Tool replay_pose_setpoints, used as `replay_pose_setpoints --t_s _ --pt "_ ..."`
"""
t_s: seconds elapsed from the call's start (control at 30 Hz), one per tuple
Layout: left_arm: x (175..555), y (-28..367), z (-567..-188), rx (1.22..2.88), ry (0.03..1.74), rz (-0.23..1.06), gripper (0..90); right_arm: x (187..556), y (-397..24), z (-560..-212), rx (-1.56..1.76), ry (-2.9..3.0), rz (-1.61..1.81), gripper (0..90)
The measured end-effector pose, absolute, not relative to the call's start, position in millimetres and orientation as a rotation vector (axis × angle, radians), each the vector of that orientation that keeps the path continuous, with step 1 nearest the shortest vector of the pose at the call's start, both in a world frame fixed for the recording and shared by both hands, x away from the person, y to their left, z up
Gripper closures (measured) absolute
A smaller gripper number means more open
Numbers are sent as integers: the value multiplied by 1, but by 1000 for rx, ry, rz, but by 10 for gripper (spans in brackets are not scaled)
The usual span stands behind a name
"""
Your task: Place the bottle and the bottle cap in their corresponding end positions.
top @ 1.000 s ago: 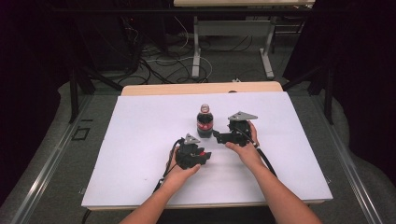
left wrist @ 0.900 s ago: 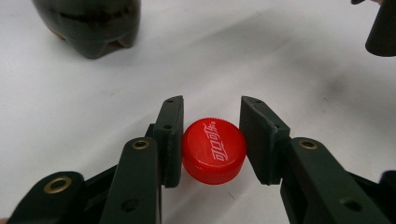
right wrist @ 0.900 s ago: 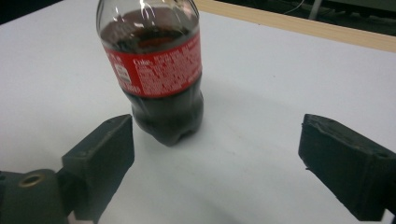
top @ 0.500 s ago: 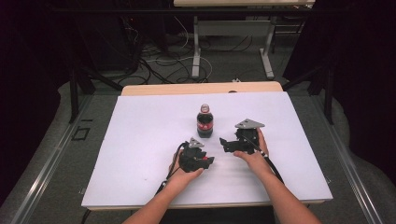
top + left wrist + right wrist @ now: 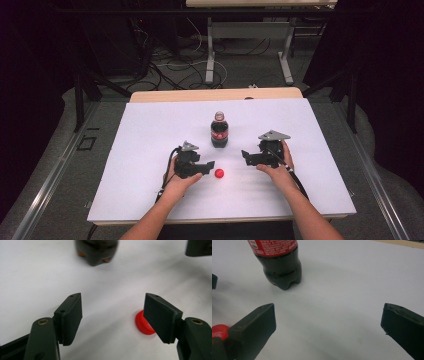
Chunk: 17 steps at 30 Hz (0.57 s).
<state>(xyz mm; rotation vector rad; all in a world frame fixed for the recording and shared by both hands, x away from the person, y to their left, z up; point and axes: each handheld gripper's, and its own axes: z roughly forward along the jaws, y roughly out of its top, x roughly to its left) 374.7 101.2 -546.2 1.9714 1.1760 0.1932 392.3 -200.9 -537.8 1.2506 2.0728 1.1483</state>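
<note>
While the red bottle cap (image 5: 219, 173) is lying loose on the white bench (image 5: 150, 150) just beside the released left gripper (image 5: 207, 166), whose fingers (image 5: 72, 315) have just been opening, it is best being left flat. The right gripper (image 5: 245, 156) is being held wide open, away from the cola bottle (image 5: 219, 131).

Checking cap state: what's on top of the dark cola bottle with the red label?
Nothing: the dark plastic cola bottle with the red label stands upright with a bare neck. The small red round cap lies on the white table in front. The liquid level is hidden by the label.
</note>
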Motion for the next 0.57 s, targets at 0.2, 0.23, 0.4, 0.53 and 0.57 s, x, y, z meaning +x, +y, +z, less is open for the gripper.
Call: replay_pose_setpoints --t_s 0.2,0.23,0.4,0.53,0.57 --pt "378 132 -539 1968 1155 283 274 390 -206 -540 1277 2060 1152 0" --pt "378 138 -538 1967 1148 290 269 390 -207 -540 1268 2058 1158 0" --pt "377 166 -533 1894 1198 327 246 387 -211 -538 1286 2048 1165 0" --pt "379 187 -532 1858 1212 406 208 386 -216 -540 1292 2047 1155 0" --pt "379 191 -533 1839 1225 398 179 385 -217 -541 1298 2043 1156 0"
